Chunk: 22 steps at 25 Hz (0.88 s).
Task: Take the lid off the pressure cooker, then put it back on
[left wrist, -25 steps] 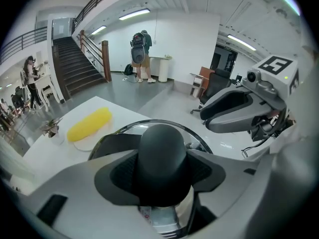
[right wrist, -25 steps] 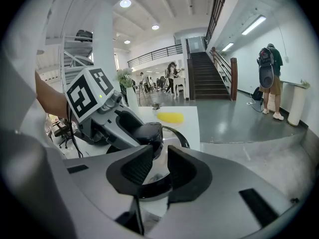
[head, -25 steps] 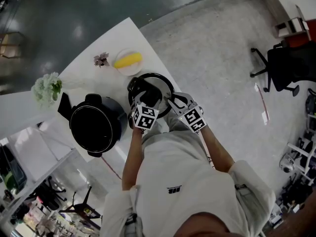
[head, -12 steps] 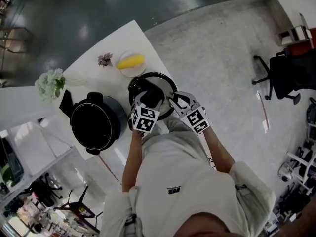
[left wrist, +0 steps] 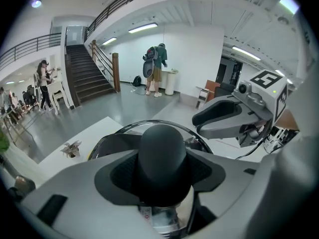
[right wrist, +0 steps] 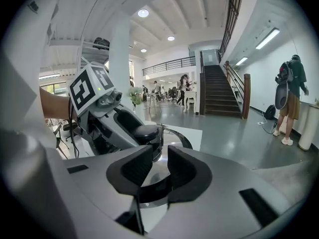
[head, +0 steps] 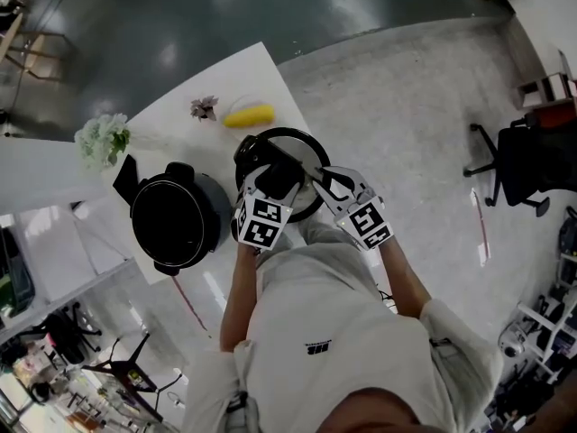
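The round steel-rimmed lid (head: 302, 148) hangs in the air over the table's right corner, held from both sides. My left gripper (head: 273, 185) is shut on its black knob (left wrist: 162, 156), which fills the gap between the jaws in the left gripper view. My right gripper (head: 321, 184) is shut on the lid's thin rim (right wrist: 175, 136), seen between its dark pads (right wrist: 133, 167). The black pressure cooker (head: 176, 224) stands open on the white table (head: 171, 129), to the left of the lid.
A yellow item (head: 248, 115), a small dried flower (head: 205, 107) and a white flower bunch (head: 101, 140) lie farther back on the table. An office chair (head: 527, 165) stands on the floor to the right. Shelving (head: 54, 332) is at lower left.
Both grippers have risen with the lid between them; it looks larger in the head view and now covers the plate under the yellow item. The cooker has not moved.
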Each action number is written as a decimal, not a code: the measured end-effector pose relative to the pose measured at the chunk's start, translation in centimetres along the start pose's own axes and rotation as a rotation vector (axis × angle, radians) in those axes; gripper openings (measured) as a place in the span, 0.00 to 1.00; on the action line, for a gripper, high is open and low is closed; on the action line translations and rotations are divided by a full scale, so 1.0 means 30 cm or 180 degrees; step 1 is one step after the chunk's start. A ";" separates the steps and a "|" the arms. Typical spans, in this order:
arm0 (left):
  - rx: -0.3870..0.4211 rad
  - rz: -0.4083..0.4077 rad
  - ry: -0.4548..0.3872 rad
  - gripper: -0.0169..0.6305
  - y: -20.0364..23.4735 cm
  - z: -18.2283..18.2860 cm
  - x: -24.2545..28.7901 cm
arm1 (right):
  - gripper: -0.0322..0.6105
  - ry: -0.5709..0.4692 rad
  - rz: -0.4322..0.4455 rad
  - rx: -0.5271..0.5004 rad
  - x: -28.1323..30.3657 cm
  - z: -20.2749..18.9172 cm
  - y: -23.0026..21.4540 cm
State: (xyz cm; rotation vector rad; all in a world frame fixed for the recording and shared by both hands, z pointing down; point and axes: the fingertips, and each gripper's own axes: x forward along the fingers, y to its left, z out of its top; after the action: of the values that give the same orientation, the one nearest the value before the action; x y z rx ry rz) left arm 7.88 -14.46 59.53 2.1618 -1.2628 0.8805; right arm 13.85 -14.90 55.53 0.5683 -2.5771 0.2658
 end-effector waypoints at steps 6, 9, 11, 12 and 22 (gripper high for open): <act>0.0018 0.0163 -0.0096 0.47 0.018 0.080 -0.087 | 0.20 -0.0098 0.0178 -0.0216 -0.020 0.113 0.009; -0.0021 0.0241 -0.0117 0.47 0.030 0.116 -0.131 | 0.20 -0.0156 0.0265 -0.0308 -0.028 0.170 0.014; -0.0078 0.0283 -0.0134 0.47 0.044 0.135 -0.159 | 0.20 -0.0197 0.0331 -0.0354 -0.029 0.207 0.019; -0.0107 0.0300 -0.0148 0.47 0.050 0.144 -0.173 | 0.20 -0.0216 0.0362 -0.0378 -0.029 0.224 0.022; -0.0228 0.0462 -0.0195 0.47 0.102 0.202 -0.323 | 0.20 -0.0355 0.0645 -0.0597 -0.024 0.369 0.079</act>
State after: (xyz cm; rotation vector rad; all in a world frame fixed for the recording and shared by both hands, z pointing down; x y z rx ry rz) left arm 3.35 -14.40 48.58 2.0763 -1.4740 0.8181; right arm 8.77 -15.66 45.39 0.2612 -2.7326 0.0587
